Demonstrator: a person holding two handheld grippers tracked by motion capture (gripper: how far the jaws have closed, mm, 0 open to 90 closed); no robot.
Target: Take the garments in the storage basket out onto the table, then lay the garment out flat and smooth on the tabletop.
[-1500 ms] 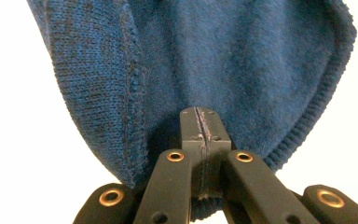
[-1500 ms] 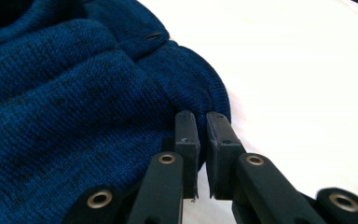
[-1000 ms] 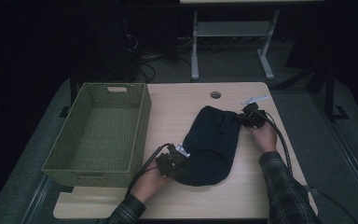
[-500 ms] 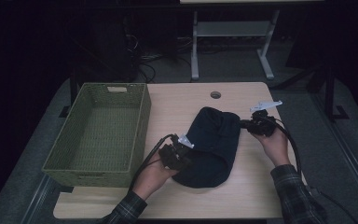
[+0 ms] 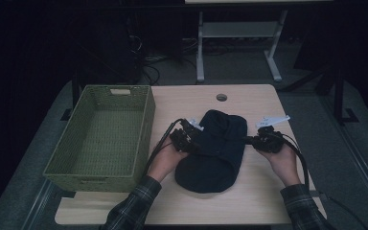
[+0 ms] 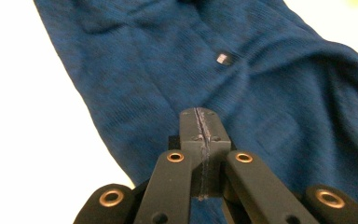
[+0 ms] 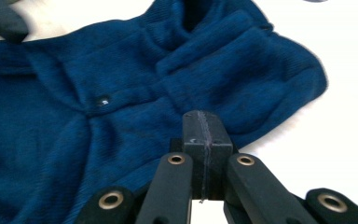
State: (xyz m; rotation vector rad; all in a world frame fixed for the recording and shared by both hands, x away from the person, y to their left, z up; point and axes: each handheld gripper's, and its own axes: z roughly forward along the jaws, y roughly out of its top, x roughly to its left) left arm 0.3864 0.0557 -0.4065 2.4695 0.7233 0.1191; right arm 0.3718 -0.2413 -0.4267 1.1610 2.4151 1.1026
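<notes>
Dim room, pale tabletop (image 5: 263,191): right of the basket (image 5: 100,136) lies the garment (image 5: 215,148), long axis running away from the person; left claw (image 5: 188,143) and right claw (image 5: 258,142), both closed, pinch its opposite edges

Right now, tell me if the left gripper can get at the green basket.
Probably yes. The left gripper sits at the dark blue garment's left edge, jaws shut, right beside the green basket. Only bare tabletop lies between them. Whether it is pinching the cloth is unclear; if so, it must let go first.
</notes>
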